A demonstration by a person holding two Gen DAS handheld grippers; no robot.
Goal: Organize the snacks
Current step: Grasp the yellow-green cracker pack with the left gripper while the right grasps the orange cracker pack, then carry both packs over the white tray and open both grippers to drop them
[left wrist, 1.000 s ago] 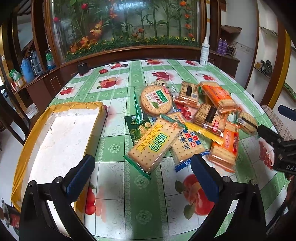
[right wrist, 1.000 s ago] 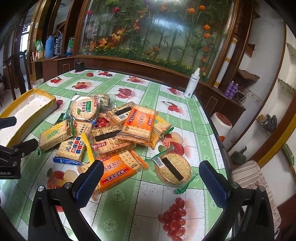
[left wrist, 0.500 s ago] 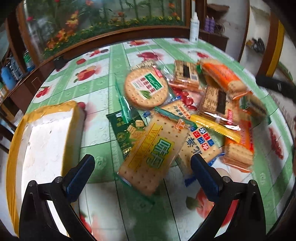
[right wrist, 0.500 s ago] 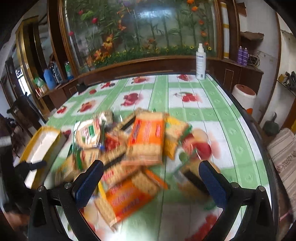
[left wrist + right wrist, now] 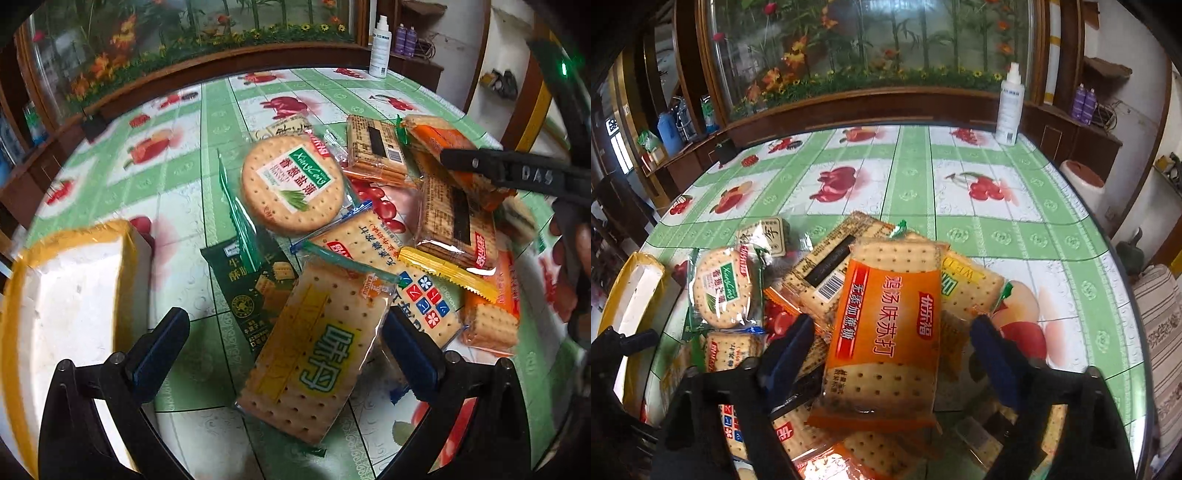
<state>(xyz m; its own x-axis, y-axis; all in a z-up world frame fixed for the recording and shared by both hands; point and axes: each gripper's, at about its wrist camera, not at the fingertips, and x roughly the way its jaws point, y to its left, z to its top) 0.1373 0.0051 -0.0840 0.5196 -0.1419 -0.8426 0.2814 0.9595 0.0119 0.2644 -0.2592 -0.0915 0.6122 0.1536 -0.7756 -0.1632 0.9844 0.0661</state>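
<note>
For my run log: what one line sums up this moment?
left gripper: open, astride yellow cracker pack | right gripper: jaws just closing around orange cracker pack, not yet pressing | box: no snacks visible inside

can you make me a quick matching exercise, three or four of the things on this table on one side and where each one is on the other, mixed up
Things
1. orange rectangular cracker packet
2. round cracker packet with green label
3. white plastic spray bottle
4. white foam box with yellow taped rim

Places
A. far edge of the table, by the wooden ledge
B. between the fingers of the right claw
C. left side of the table, apart from the pile
D. far left part of the snack pile

Pairs: 1-B, 2-D, 3-A, 4-C
</note>
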